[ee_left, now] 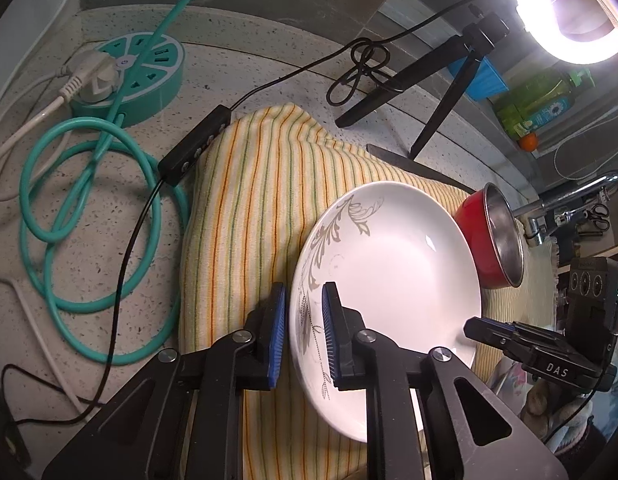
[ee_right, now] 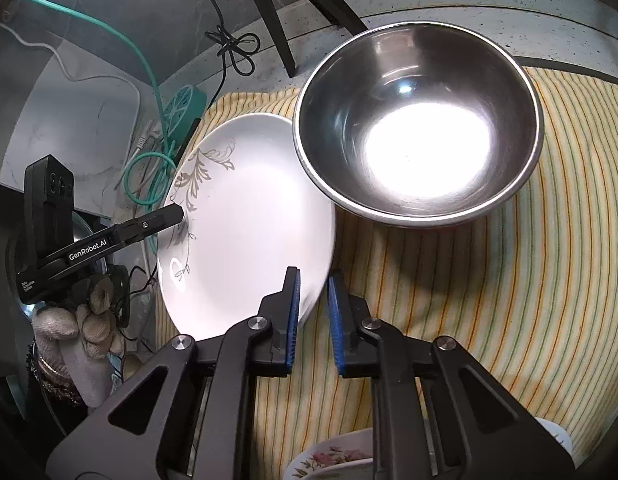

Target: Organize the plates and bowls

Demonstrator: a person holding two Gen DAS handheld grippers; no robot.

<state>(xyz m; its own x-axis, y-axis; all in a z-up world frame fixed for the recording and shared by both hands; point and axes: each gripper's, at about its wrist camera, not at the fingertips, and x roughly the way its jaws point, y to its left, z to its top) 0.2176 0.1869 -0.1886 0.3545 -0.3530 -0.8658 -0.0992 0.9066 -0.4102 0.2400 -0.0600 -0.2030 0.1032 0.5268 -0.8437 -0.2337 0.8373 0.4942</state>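
A white plate with a grey leaf pattern lies on a striped yellow cloth. My left gripper is shut on its left rim, one blue pad above the rim and one below. At the opposite rim, my right gripper is shut on the same white plate. Each gripper shows in the other's view: the right gripper and the left gripper. A steel bowl, red on the outside, stands beside the plate and overlaps its far rim.
A teal power hub with coiled cables sits on the speckled counter at left. Black tripod legs and a ring light stand behind the cloth, a faucet at far right. A floral bowl lies below my right gripper.
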